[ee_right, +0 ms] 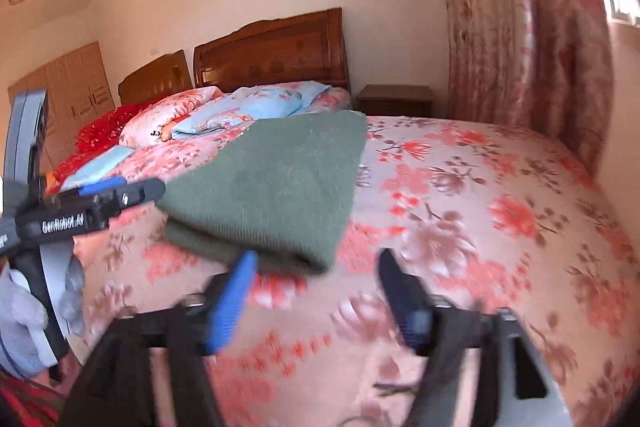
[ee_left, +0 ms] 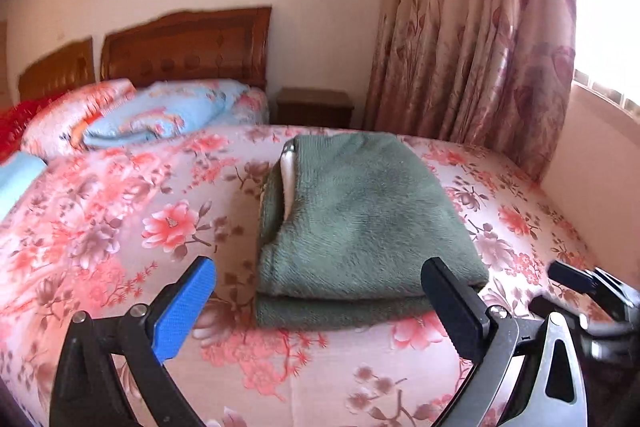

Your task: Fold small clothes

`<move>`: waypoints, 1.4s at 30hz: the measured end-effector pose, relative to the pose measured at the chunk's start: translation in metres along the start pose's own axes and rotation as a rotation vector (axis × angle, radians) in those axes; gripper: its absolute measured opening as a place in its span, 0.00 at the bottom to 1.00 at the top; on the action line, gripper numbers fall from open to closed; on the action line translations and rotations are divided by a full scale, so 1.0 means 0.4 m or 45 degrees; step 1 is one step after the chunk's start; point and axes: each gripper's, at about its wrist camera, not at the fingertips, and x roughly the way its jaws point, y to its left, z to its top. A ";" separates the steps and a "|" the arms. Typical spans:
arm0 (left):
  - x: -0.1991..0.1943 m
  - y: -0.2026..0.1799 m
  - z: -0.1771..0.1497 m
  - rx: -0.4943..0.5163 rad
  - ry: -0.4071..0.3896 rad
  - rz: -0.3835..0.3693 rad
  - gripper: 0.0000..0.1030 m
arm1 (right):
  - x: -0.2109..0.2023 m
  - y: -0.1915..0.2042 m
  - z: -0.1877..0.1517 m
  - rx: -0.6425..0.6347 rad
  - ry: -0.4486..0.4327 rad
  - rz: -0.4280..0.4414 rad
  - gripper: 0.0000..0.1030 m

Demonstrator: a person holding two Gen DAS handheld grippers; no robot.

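A green fleece garment [ee_left: 360, 219] lies folded in a thick rectangle on the floral bed sheet [ee_left: 120, 219]. A white inner lining shows at its left edge. My left gripper [ee_left: 320, 267] is open and empty, its fingers just in front of the garment's near edge, above the bed. My right gripper [ee_right: 316, 259] is open and empty, blurred, just in front of the garment's [ee_right: 272, 183] near right corner. The left gripper [ee_right: 128, 191] shows at the left of the right wrist view, beside the garment. The right gripper [ee_left: 576, 279] shows at the right edge of the left wrist view.
Folded floral quilts [ee_left: 120, 115] lie by the wooden headboard [ee_left: 188, 43]. A red blanket [ee_right: 100, 127] lies at the far left. A wooden nightstand [ee_left: 316, 107] and a floral curtain [ee_left: 472, 27] stand beyond the bed. A light blue cloth [ee_left: 16, 175] lies at the left.
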 end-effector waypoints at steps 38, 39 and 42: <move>-0.082 -0.118 -0.092 0.108 -0.070 0.193 1.00 | -0.079 0.031 -0.036 -0.062 -0.133 -0.071 0.73; -0.083 -0.118 -0.091 0.106 -0.072 0.192 1.00 | -0.079 0.031 -0.036 -0.062 -0.133 -0.069 0.73; -0.085 -0.117 -0.091 0.101 -0.076 0.191 1.00 | -0.079 0.030 -0.036 -0.062 -0.132 -0.070 0.73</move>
